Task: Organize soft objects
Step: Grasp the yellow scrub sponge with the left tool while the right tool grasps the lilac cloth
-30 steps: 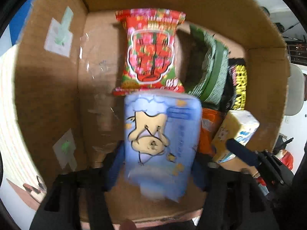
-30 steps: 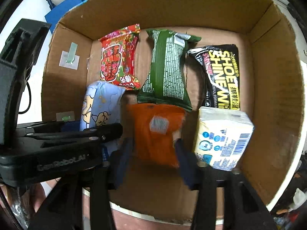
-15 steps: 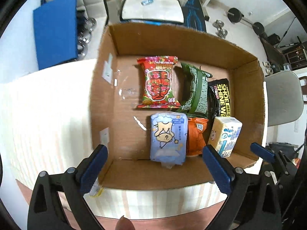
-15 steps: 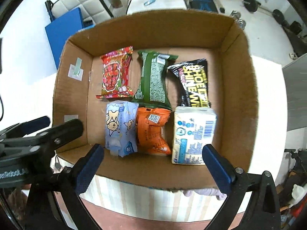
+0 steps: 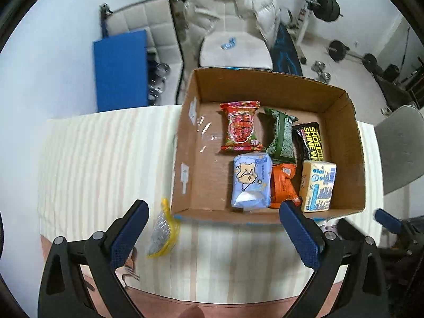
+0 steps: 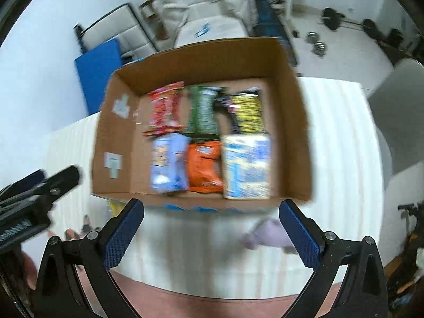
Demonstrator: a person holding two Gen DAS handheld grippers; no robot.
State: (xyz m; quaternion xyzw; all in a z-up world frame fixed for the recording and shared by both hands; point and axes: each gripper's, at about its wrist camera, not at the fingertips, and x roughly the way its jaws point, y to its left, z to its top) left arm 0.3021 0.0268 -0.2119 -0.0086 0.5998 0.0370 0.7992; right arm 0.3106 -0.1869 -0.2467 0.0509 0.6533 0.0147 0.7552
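Observation:
An open cardboard box (image 5: pixel 355 143) (image 6: pixel 291 122) stands on the striped table. It holds several soft packs: a light blue tissue pack (image 5: pixel 250 182) (image 6: pixel 167 164), an orange pack (image 5: pixel 285 185) (image 6: pixel 204 167), a yellow-white tissue pack (image 5: pixel 318 185) (image 6: pixel 246 167), a red pack (image 5: pixel 241 128), a green pack (image 5: pixel 281 135) and a black shoe-shine pack (image 5: pixel 311 140). My left gripper (image 5: pixel 214 235) is open and empty in front of the box. My right gripper (image 6: pixel 212 234) is open and empty, also in front of the box. A yellow-and-silver pack (image 5: pixel 163 230) lies on the table outside the box's near left corner.
A blurred pale purple soft thing (image 6: pixel 267 235) lies on the table by the right gripper's right finger. Behind the table are a white chair with a padded jacket (image 5: pixel 233 26), a blue mat (image 5: pixel 120 69) and gym weights (image 5: pixel 336 50).
Both grippers let go of their packs, the blue one and the orange one, opened wide and pulled back up and out of the box. The whole box and table now show.

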